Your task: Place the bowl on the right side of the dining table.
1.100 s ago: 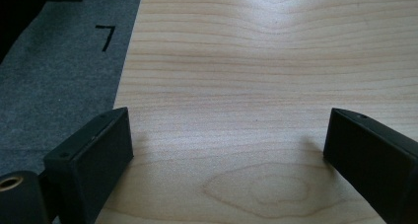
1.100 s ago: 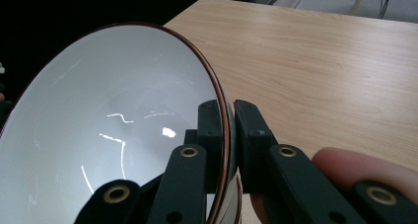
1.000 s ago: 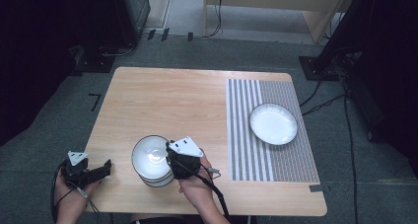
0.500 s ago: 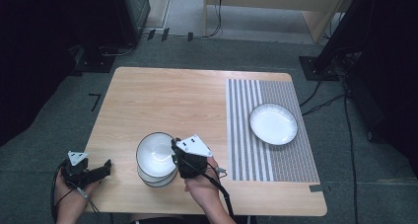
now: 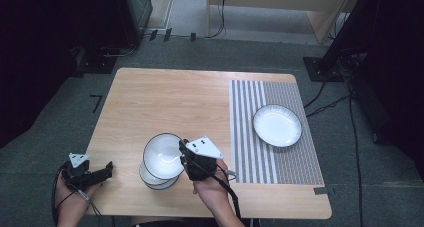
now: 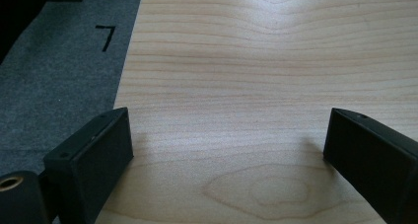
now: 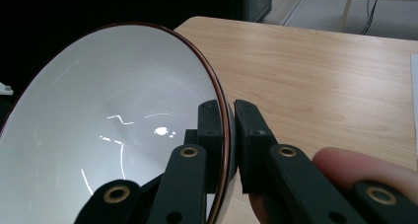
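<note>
One white bowl [image 5: 163, 155], clenched at its rim by the right tongs [image 5: 184, 154], had risen off the stack [image 5: 156, 180]; left tongs [image 5: 104, 172] gaped, idle.

Lifted bowl [image 5: 163, 155] hides most of the stacked bowls [image 5: 156, 181] beneath.

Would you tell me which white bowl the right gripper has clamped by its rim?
The upper bowl, tilted above the stacked bowl, clamped by the right gripper; the bowl on the striped mat sits untouched.
</note>
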Motion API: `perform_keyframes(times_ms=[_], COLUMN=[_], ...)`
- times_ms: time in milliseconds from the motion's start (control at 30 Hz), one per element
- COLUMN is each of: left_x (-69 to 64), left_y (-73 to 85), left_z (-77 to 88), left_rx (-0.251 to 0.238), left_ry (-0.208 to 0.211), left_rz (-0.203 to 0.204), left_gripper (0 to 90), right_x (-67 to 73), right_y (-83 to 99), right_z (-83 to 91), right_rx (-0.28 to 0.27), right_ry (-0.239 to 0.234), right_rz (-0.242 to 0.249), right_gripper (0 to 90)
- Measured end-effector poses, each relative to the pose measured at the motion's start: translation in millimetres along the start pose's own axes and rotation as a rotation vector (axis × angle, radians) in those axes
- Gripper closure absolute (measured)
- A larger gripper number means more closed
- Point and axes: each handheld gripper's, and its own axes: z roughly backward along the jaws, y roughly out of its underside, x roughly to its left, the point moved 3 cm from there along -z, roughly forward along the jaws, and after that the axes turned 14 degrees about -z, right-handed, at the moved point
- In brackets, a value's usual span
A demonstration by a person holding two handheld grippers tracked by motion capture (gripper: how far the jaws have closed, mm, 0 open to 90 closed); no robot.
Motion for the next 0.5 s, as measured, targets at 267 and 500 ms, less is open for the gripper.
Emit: perform_keyframes(times_ms=[267,500], left_x=[0.1,0.0], left_y=[0.0,0.0], left_z=[-0.1,-0.1], left_rx=[-0.001,-0.001], left_ry=[-0.001,-0.001], left_rz=[-0.002,0.000], left_gripper=[4.2,4.1], right_x=[-8.1,-15.1], right_y=[-2.3,-6.6], right_z=[4.5,8.7], right_rx=[0.000,-0.011], right_ry=[0.005,0.011], right_rz=[-0.018,-0.026], right_gripper=[83.8,83.8])
